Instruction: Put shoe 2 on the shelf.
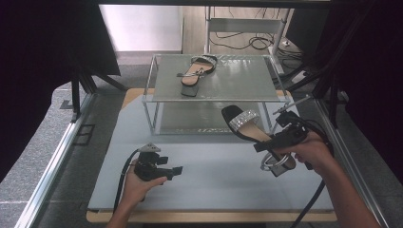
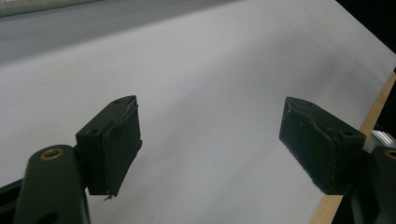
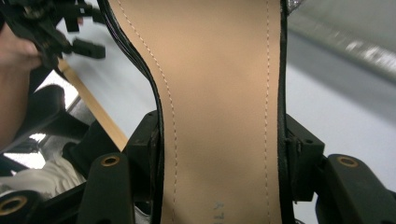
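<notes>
A black sandal (image 1: 248, 128) with a tan insole and a glittery strap hangs in the air at the right, toe toward the rack. My right gripper (image 1: 274, 142) is shut on it, its pads pressing both edges of the tan insole (image 3: 219, 116). A matching sandal (image 1: 196, 71) lies on the top shelf of the two-tier rack (image 1: 216, 97). Low over the table at the left, my left gripper (image 1: 173, 170) stands open, its jaws wide apart with only bare grey table (image 2: 201, 93) between them. The other hand's gripper (image 3: 56, 28) is visible at the upper left of the right gripper view.
The rack stands at the back of the grey table top (image 1: 209, 175), its lower shelf bare. A wooden edge (image 1: 209, 217) runs along the table's front. Dark curtains and metal frame rails flank both sides; cables lie on the floor behind.
</notes>
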The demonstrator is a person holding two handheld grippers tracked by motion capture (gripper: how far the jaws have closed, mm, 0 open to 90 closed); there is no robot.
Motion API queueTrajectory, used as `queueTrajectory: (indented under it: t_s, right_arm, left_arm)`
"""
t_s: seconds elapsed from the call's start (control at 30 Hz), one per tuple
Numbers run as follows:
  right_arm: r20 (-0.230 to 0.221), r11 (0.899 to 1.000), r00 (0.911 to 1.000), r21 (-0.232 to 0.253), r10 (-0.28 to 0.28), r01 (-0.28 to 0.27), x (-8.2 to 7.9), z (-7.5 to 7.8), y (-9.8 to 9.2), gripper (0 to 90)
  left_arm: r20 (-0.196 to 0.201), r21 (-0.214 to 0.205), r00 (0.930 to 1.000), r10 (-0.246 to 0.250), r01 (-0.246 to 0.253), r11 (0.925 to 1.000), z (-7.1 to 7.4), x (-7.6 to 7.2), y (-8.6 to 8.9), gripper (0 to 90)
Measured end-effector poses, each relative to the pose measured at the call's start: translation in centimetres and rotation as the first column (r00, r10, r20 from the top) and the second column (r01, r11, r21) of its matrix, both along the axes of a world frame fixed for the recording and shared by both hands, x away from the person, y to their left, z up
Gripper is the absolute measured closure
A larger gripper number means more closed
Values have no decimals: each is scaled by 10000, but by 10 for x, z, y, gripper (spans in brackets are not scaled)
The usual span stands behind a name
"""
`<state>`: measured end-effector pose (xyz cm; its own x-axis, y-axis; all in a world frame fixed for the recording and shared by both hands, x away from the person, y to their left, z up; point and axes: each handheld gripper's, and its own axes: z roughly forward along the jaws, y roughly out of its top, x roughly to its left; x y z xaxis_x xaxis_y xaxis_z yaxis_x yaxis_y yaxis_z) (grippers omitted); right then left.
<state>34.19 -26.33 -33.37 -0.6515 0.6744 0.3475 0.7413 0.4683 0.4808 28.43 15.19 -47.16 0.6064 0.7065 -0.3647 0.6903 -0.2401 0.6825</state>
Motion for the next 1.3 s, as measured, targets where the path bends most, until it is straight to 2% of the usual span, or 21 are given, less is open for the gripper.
queueTrajectory:
  t_s: [0.07,0.23,0.33,0.43,0.47,0.5,0.63,0.77,0.8,0.83,0.87,0.93,1.1,1.13,1.17,1.3]
  right_arm:
    - [88,10000,10000,6,-32,32,2,4,0,429]
    - [349,9996,9991,150,-226,221,17,27,0,429]
    - [503,9990,9978,118,-436,431,32,42,3,429]
    - [552,9988,9973,52,-482,480,39,48,6,429]
    - [590,9985,9968,66,-542,539,47,53,8,429]
    - [590,9985,9968,66,-542,539,47,53,8,429]
    - [581,9977,9960,78,-678,674,65,59,12,429]
    - [553,9961,9948,-171,-860,870,86,66,16,429]
    - [517,9942,9934,-273,-1024,1039,97,69,18,429]
    - [517,9942,9934,-273,-1024,1039,97,69,18,429]
    - [547,9919,9916,-427,-1176,1200,108,71,20,429]
    - [517,9908,9909,-472,-1246,1271,112,72,21,429]
    - [495,9818,9852,-886,-1638,1677,141,74,27,429]
    - [524,9753,9801,-1026,-1913,1958,152,73,29,429]
    - [524,9753,9801,-1026,-1913,1958,152,73,29,429]
    - [528,9684,9746,-1130,-2177,2225,170,68,36,429]
  left_arm:
    - [-16,27,10000,4,-4,10000,-1,0,0,208]
    - [-64,70,10000,-37,37,10000,-3,1,-2,208]
    - [-58,59,10000,-60,60,10000,-4,1,-2,208]
    - [-72,74,9999,-95,95,9999,-4,1,-3,208]
    - [-77,71,9999,-132,132,9999,-4,1,-4,209]
    - [-77,71,9999,-132,132,9999,-4,1,-4,209]
    - [-46,30,9998,-207,207,9998,-2,0,-4,210]
    - [-29,28,9998,-200,200,9998,-2,1,-3,210]
    - [-45,18,9998,-215,215,9998,-2,1,-4,210]
    - [-45,18,9998,-215,215,9998,-2,1,-4,210]
    - [-65,37,9997,-217,218,9998,-2,1,-4,210]
    - [-63,31,9997,-222,222,9997,-2,1,-4,211]
    - [-39,60,9997,-242,242,9997,-2,1,-5,210]
    - [0,63,9996,-291,291,9996,-1,0,-6,210]
    - [0,63,9996,-291,291,9996,-1,0,-6,210]
    - [81,117,9997,-249,248,9996,1,2,-4,211]
